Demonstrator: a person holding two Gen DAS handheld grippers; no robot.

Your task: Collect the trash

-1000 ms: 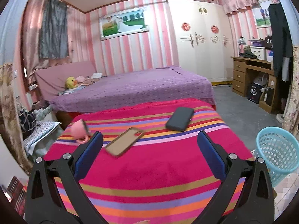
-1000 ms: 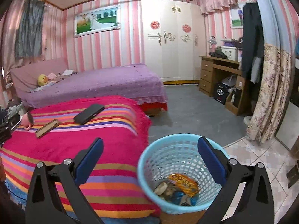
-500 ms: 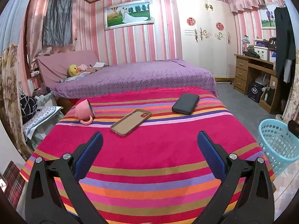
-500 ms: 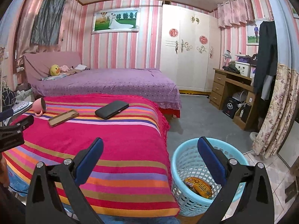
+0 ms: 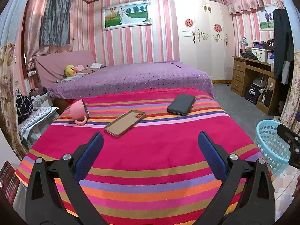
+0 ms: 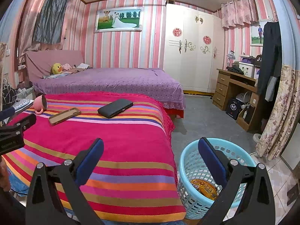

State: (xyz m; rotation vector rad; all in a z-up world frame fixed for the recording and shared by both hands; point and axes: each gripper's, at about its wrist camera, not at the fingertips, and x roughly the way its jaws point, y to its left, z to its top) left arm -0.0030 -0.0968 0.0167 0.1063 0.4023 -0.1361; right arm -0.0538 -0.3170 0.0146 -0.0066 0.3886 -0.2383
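**Both hand-held grippers empty, trash in basket**

Left wrist view. Left hand-held gripper [image 5: 150, 140] spread wide, blue pads far apart, nothing between them. It hangs over the near part of a striped blanket [image 5: 150, 153], pink with orange, purple and gold bands, covering a low bed or bench; cannot tell which. On the blanket, far side: pink mug [image 5: 78, 111] tipped on its side at the left, handle toward the camera; tan phone case [image 5: 125, 122] lying flat near the middle, inner side up; dark wallet-like case [image 5: 181, 104] to the right of it, apart from it. Behind, a purple bed [image 5: 131, 76] with a yellow duck plush [image 5: 70, 70] at the head. Light-blue trash basket [image 5: 270, 146] on the floor at the right of the blanket. Part of the other gripper's black body shows in front of the basket at the frame's right edge.

Right wrist view. Right hand-held gripper [image 6: 150, 140] also wide open and holding nothing, aimed between the blanket's right edge and the basket [image 6: 189, 161]. Basket stands on the floor just beside the blanket's corner. Inside it, an orange printed wrapper [image 6: 204, 187]; other contents hidden by the right finger. Wooden desk [image 6: 236, 86] and white wardrobe [image 6: 193, 52] along the far wall. Left gripper's black body enters at the left edge.
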